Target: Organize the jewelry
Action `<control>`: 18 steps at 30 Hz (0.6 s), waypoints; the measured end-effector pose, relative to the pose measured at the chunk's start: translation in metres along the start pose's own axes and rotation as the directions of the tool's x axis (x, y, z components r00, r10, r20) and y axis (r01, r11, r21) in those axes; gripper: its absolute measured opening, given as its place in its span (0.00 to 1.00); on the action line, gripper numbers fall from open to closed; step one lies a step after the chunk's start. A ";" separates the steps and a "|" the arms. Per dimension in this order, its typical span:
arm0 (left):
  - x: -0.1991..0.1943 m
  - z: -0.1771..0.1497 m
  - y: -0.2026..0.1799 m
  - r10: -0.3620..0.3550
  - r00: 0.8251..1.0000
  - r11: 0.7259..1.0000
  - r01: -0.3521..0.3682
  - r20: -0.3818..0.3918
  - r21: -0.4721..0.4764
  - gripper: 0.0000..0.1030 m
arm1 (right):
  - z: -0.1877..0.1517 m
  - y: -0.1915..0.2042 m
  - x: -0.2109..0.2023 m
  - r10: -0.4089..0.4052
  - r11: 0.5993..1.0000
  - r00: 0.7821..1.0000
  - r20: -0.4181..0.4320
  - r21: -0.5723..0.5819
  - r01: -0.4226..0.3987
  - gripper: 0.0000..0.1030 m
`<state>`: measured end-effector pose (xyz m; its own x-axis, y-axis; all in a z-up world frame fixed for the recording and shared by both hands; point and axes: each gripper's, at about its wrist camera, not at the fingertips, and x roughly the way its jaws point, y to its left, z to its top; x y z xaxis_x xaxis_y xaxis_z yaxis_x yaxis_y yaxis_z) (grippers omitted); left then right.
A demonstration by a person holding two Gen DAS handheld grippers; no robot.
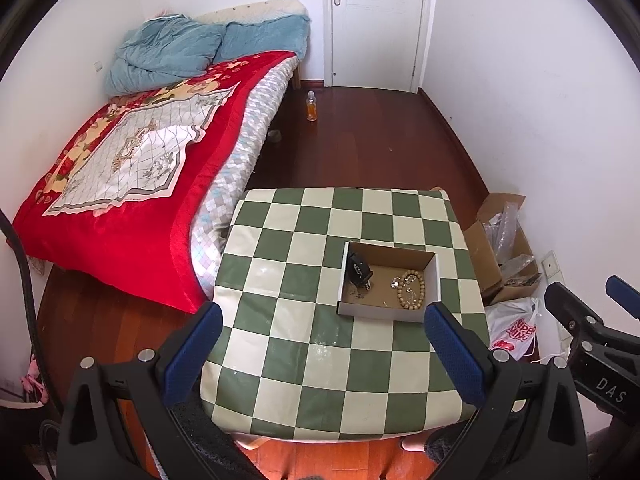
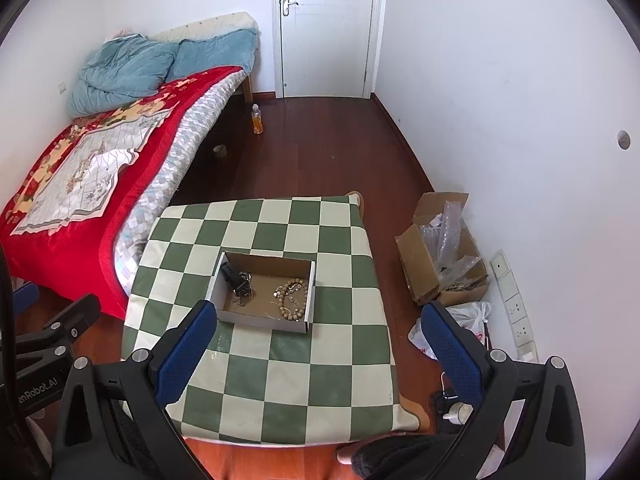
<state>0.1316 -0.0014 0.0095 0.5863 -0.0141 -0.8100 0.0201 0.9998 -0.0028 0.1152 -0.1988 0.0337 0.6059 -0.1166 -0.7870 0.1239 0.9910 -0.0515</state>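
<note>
A shallow cardboard box sits on a small table with a green and cream checked cloth. Inside lie a wooden bead bracelet, a black watch and thin silver chains. My left gripper is open and empty, held above the table's near side. My right gripper is open and empty, above the table's near right part. The right gripper also shows at the right edge of the left wrist view.
A bed with a red quilt stands left of the table. An open carton with plastic wrap and a white plastic bag sit on the wood floor to the right. A bottle stands near the closed door.
</note>
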 end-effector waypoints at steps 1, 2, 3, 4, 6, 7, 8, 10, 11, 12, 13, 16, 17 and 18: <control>0.001 0.000 0.000 -0.001 1.000 1.000 0.001 -0.002 -0.001 1.00 | 0.000 0.000 0.003 0.000 1.000 1.000 -0.005 0.001 0.000 1.00; 0.001 0.001 0.000 0.001 1.000 1.000 -0.001 -0.002 -0.003 1.00 | 0.001 0.000 0.005 0.000 1.000 1.000 -0.007 0.005 0.000 1.00; 0.002 0.002 0.000 0.006 1.000 1.000 -0.006 0.000 -0.005 1.00 | 0.001 0.000 0.007 -0.002 1.000 1.000 -0.010 0.007 0.003 1.00; 0.002 0.003 0.000 0.007 1.000 1.000 -0.007 0.000 -0.004 1.00 | 0.001 -0.001 0.009 -0.003 1.000 1.000 -0.015 0.008 0.003 1.00; 0.004 0.003 0.000 0.028 1.000 1.000 -0.028 0.000 -0.001 1.00 | 0.002 -0.001 0.012 -0.004 1.000 1.000 -0.019 0.011 0.004 1.00; 0.005 0.004 0.000 0.038 0.999 0.999 -0.038 -0.002 0.002 1.00 | 0.003 0.000 0.013 -0.005 1.000 1.000 -0.021 0.010 0.006 1.00; 0.006 0.004 0.000 0.042 0.999 0.999 -0.042 -0.006 0.003 1.00 | 0.003 0.000 0.014 -0.005 1.000 1.000 -0.023 0.011 0.005 1.00; 0.008 0.003 0.001 0.043 0.999 0.999 -0.043 -0.010 -0.004 1.00 | 0.003 0.001 0.016 -0.010 1.000 0.999 -0.031 0.008 0.010 1.00; 0.009 0.003 0.001 0.043 0.999 0.999 -0.043 -0.012 -0.005 1.00 | 0.002 0.001 0.017 -0.008 1.000 0.999 -0.033 0.009 0.008 1.00; 0.010 0.003 0.002 0.041 0.999 0.999 -0.041 -0.015 -0.007 1.00 | 0.002 0.001 0.017 -0.010 1.000 0.999 -0.033 0.005 0.010 1.00; 0.010 0.002 0.001 0.041 0.999 0.999 -0.041 -0.017 -0.006 1.00 | 0.002 0.001 0.018 -0.013 1.000 0.999 -0.035 0.004 0.013 1.00; 0.011 0.001 0.000 0.039 0.999 0.999 -0.039 -0.021 -0.002 1.00 | 0.001 0.002 0.022 -0.012 1.000 0.999 -0.045 0.005 0.012 1.00; 0.011 0.001 0.000 0.039 0.999 0.999 -0.039 -0.022 0.000 1.00 | 0.000 0.002 0.023 -0.011 1.000 0.999 -0.048 0.005 0.011 1.00; 0.011 0.001 -0.001 0.036 0.999 0.999 -0.036 -0.023 0.003 1.00 | 0.000 0.003 0.023 -0.010 1.000 0.999 -0.050 0.004 0.011 1.00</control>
<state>0.1388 -0.0025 0.0011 0.5680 0.0219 -0.8228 0.0021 0.9996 0.0280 0.1296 -0.1988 0.0151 0.5644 -0.1235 -0.8162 0.1339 0.9894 -0.0572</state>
